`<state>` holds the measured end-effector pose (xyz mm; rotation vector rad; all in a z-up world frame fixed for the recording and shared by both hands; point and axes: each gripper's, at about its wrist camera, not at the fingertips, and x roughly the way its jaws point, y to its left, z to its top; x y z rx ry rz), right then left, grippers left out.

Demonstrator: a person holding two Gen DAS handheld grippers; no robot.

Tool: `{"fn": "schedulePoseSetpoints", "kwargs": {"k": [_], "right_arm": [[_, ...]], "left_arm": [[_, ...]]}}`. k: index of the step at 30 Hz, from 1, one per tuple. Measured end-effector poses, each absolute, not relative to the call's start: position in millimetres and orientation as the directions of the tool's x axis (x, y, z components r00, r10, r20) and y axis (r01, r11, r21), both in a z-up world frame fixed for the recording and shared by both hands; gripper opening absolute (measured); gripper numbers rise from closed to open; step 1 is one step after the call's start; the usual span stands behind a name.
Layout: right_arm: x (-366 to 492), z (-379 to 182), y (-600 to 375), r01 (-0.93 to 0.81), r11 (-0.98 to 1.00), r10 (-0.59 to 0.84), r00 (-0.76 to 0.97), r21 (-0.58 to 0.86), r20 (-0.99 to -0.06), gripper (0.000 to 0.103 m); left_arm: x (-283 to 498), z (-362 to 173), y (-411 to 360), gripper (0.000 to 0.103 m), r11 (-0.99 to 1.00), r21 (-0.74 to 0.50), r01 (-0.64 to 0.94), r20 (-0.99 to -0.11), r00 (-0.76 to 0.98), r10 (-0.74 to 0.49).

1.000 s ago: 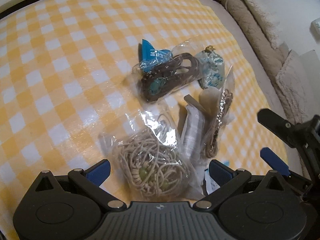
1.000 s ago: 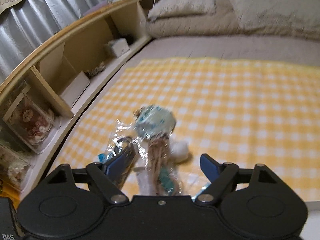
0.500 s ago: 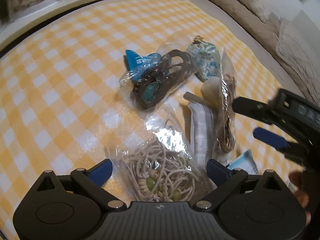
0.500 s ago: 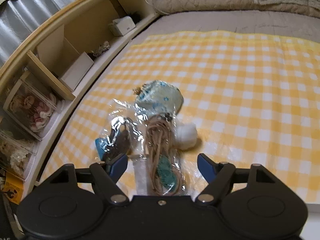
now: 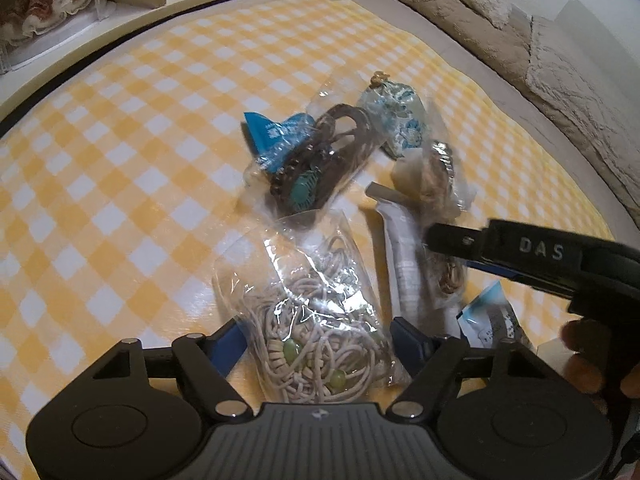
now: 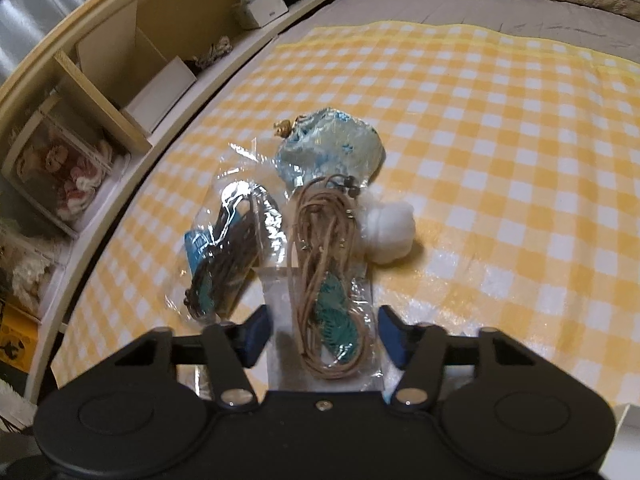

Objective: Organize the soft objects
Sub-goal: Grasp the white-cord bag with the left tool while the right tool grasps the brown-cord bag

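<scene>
A yellow-and-white checked cloth (image 5: 120, 168) covers the bed, and the small packets lie bunched near its middle, toward the edge nearest both grippers. The left gripper (image 5: 318, 340) straddles a crinkled clear bag of cream cord with pale green beads (image 5: 316, 332); its jaws are closing, and the blue pads sit at the bag's sides without clearly pressing. The right gripper (image 6: 324, 334) is closing too, around a clear bag of tan cord with a teal pendant (image 6: 326, 276); the pads stand just off the plastic.

Crowding these: a clear bag with a dark brown cord, a turquoise stone and a blue card (image 5: 308, 160) just beyond the cream bag, a glossy pale-blue patterned pouch (image 6: 332, 148) with a gold knot, a fluffy white cotton ball (image 6: 386, 228) touching the tan bag, and a flat white packet (image 5: 404, 268) under it. A wooden shelf (image 6: 100, 92) with boxes runs along the bed's far side, and plush beige bedding (image 5: 560, 64) lies past the cloth's edge.
</scene>
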<state>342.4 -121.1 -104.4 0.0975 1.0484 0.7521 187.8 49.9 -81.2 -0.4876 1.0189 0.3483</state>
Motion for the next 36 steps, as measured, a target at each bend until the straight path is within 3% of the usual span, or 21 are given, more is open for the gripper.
{"fn": "schedulePoseSetpoints", "kwargs": {"k": [2,7,22,36], "right_arm": [[339.2,-98.2,-121.6,-0.540,0.750,0.595,0.297,0.383,-0.747,0.034],[329.7,-82.9,-128.4,-0.549,0.757,0.590,0.341,0.354,-0.732,0.023],[277.1,-20.5,-182.8,-0.532,0.799,0.561,0.491,0.281,-0.666,0.023],[218.5,19.7,-267.7,-0.358,0.905,0.416,0.623,0.231,-0.662,0.022]], "left_arm": [[186.0,-78.4,52.9,0.072,0.839,-0.220,-0.498,-0.872,0.486,0.060],[181.6,-69.7,57.7,0.072,0.841,-0.232,-0.489,-0.859,0.509,0.060],[165.8,-20.1,39.6,0.071,0.922,-0.243,-0.301,-0.731,0.682,0.030],[153.9,14.1,-12.4,0.071,0.961,-0.275,-0.025,-0.618,0.771,-0.157]]}}
